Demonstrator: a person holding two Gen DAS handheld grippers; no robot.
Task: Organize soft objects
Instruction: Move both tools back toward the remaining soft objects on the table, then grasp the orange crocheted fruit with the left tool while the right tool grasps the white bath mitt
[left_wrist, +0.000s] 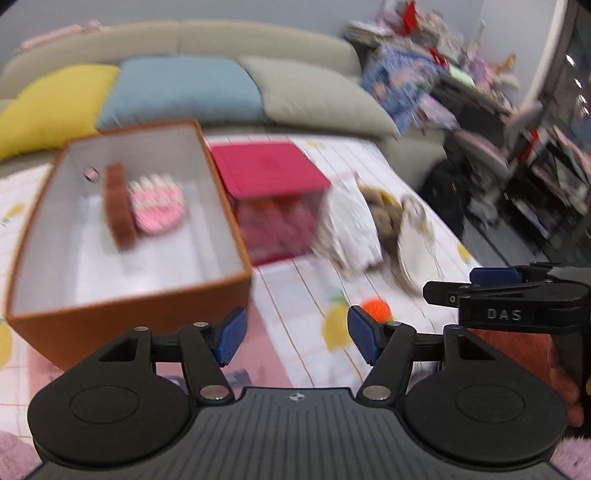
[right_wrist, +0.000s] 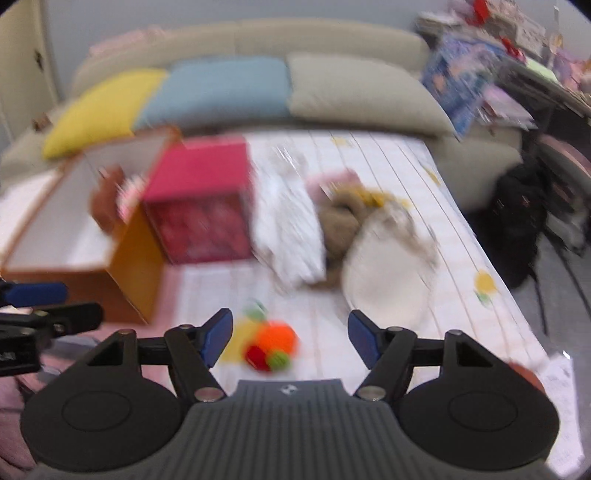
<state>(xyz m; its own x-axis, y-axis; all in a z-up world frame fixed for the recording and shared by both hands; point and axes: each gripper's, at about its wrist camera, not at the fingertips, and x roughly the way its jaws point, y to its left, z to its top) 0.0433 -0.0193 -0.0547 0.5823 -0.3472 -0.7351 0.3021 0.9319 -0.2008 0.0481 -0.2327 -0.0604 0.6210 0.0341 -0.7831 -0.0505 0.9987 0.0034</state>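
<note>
An open orange box (left_wrist: 122, 306) with a white inside stands at the left of the table and holds a brown and pink soft toy (left_wrist: 144, 206). A small orange, red and green knitted toy (right_wrist: 271, 345) lies on the table between my right gripper's fingers; it also shows in the left wrist view (left_wrist: 376, 308). A pile of soft things (right_wrist: 369, 240), white, brown and cream, lies mid-table. My left gripper (left_wrist: 297, 338) is open and empty beside the box's near corner. My right gripper (right_wrist: 291, 338) is open above the knitted toy.
A red cube box (left_wrist: 273, 199) stands behind the orange box. A sofa with yellow (left_wrist: 51, 107), blue and beige cushions runs along the back. Cluttered shelves and chairs (left_wrist: 517, 147) stand to the right, past the table's edge.
</note>
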